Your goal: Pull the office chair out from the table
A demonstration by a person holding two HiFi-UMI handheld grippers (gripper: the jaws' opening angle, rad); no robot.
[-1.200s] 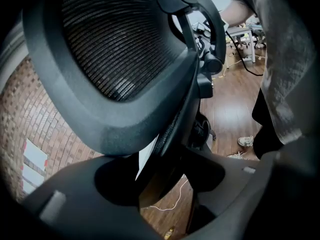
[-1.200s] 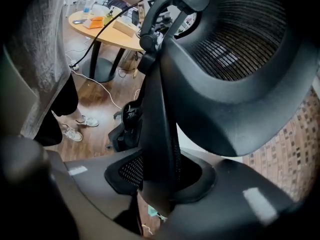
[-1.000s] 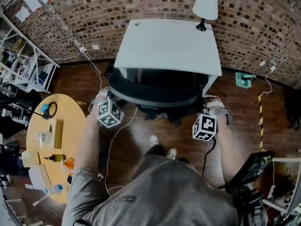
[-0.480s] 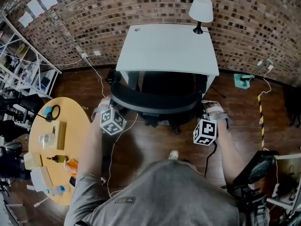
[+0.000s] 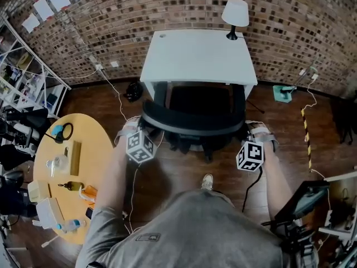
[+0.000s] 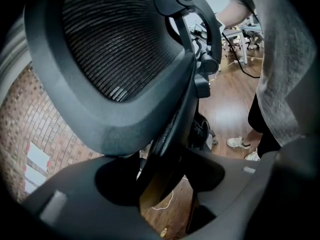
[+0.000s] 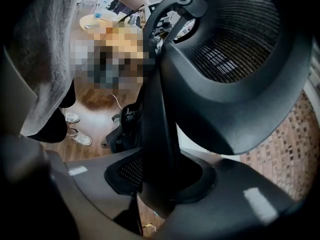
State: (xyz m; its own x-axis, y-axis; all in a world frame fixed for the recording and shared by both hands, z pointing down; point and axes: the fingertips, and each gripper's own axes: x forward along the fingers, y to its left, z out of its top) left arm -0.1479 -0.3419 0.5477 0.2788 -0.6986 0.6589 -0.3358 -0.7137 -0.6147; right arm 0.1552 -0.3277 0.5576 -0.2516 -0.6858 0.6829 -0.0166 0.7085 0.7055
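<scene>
Brick wall [image 5: 167, 10] at back, wood floor [image 5: 167, 172] below. White counter [image 5: 195, 54] is taken as landmark, with a lamp [image 5: 235, 13] on its far right corner.

Office chair [image 5: 192, 128] is found at the counter's near edge. Backrest is seen just outside that edge. Seat is still shadowed under the counter top. Base and castors [image 5: 192, 145] are seen on the floor just in front of the counter.

Left claw [image 6: 167, 176] is set wide around the left rim of the backrest. The rim runs straight between the jaws and is judged gripped. Right claw [image 7: 160, 179] is set narrower and is clamped on the right rim of the same backrest, with the rim seated deep between the jaws. Both claws are placed at the counter's near corners, one at each end of the backrest. Both marker cubes are visible in the head view.

Progress is judged as part way. Grip on both sides is done and the backrest is clear of the counter. The seat is not yet out. Left to do: the chair is to be drawn further from the counter toward the person's shoe [image 5: 207, 181] until the seat is fully clear, then the claws are to be released. Floor space behind the chair is limited by the person's own feet, so a step back is likely needed.
</scene>
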